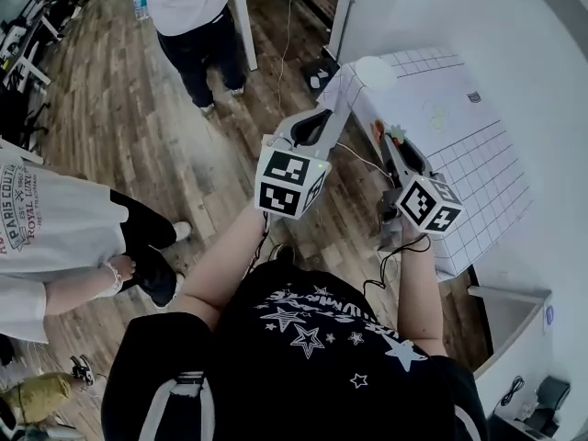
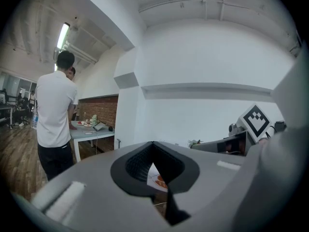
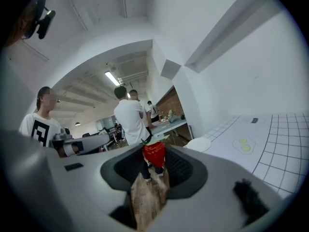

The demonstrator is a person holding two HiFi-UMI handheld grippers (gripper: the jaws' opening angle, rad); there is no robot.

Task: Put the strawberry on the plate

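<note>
Floor: brown wood planks [image 1: 129, 127] fill most of the head view.
Worktop: white with a grey grid [image 1: 478, 154], at the right of the head view; one corner points toward the standing bystander.
Standing bystander: white shirt and dark trousers [image 1: 197, 26], on the floor beyond the worktop's corner, back turned in both gripper views.
Second bystander: white printed T-shirt [image 1: 46, 228], at the left edge of the head view, well apart from the worktop.
Far table: a pale table [image 2: 89, 129] with small items on it, beside the standing bystander.
Left tool: [image 2: 153, 149] jaws drawn to a narrow slit with nothing between them; it sits just beside the right tool, above the floor at the worktop's edge.
Right tool: [image 3: 154, 151] jaws wide and clamped on the strawberry, pointing across the worktop.
Plate: round and white [image 1: 375, 72], lying near the worktop's corner, beyond both tool tips.
Yellow-green marks: two small printed spots [image 3: 244, 145] on the worktop, right of the plate.
Strawberry: red with a green leafy top [image 3: 154, 154], held at the right tool's tip, apart from the plate.
</note>
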